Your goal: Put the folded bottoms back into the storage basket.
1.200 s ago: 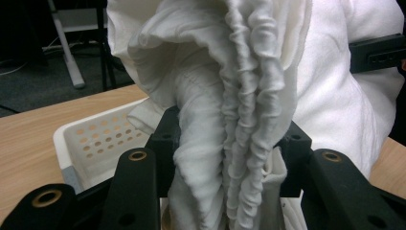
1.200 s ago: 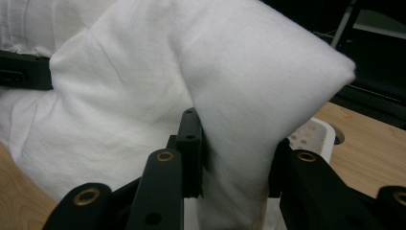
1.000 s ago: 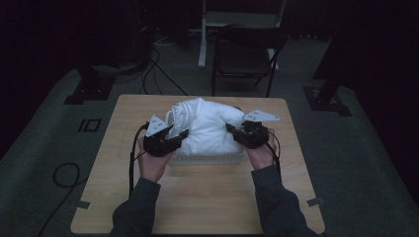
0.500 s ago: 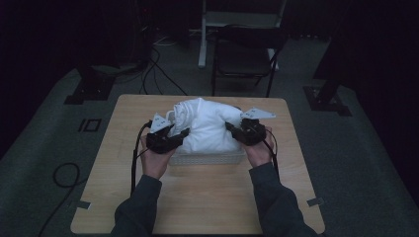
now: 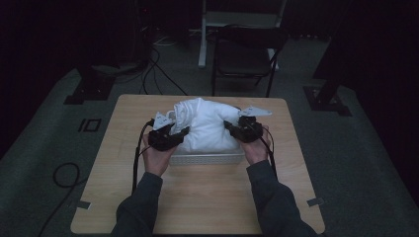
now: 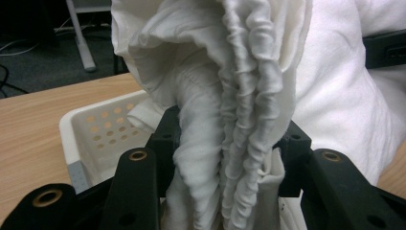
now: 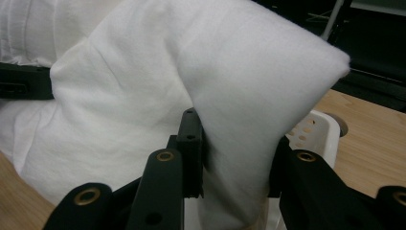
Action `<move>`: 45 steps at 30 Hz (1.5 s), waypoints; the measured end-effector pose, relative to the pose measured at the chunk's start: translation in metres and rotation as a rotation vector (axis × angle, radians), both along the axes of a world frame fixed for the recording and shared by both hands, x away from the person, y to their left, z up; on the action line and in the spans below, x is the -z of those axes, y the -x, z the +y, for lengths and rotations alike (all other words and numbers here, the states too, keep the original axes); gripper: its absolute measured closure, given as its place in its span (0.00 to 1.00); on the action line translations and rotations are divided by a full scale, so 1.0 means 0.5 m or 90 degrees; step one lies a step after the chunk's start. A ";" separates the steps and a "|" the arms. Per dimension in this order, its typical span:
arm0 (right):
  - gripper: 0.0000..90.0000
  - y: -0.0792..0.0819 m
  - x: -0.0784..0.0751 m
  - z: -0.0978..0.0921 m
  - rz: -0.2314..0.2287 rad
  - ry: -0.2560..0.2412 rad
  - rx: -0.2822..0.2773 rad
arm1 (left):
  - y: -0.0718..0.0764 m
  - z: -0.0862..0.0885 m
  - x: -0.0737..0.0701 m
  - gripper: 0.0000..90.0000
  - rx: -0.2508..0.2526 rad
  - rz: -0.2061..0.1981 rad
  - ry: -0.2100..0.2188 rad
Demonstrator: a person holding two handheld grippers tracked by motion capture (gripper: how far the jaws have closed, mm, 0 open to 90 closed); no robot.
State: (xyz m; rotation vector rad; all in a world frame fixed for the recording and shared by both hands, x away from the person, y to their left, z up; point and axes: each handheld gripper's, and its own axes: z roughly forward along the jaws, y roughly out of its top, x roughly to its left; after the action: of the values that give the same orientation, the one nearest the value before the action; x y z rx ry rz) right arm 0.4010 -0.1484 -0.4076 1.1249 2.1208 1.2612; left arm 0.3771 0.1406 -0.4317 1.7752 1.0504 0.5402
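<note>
Two hand-held grippers work over the table (image 5: 197,197), where a bulky white cloth (image 5: 205,123) sits heaped in a perforated white basket (image 5: 207,159). The left hand-held gripper (image 6: 225,158) is clamped on a gathered, ruffled fold; the right hand-held gripper (image 7: 237,158) is clamped on a smooth fold. Between them the cloth bulges. It looks like a lift-out step; next, both should probably rise together.

Dim room, grey floor (image 5: 44,163), dark chair (image 5: 244,57).
</note>
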 end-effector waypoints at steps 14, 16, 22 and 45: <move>0.78 -0.024 0.024 0.010 0.022 0.012 0.007 | -0.025 -0.003 0.025 0.62 -0.014 0.019 -0.018; 0.78 -0.025 0.027 0.012 0.024 0.012 0.010 | -0.028 -0.003 0.027 0.62 -0.016 0.021 -0.019; 0.78 -0.029 0.033 0.015 0.028 0.015 0.011 | -0.033 -0.003 0.033 0.62 -0.018 0.028 -0.021; 0.78 -0.043 0.052 0.021 0.041 0.026 0.017 | -0.046 -0.003 0.055 0.62 -0.023 0.047 -0.021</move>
State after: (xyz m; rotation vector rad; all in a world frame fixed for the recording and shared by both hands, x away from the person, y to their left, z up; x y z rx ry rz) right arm 0.4222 -0.1377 -0.4338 1.1866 2.1607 1.1786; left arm 0.4000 0.1392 -0.4590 1.8197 1.1333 0.5201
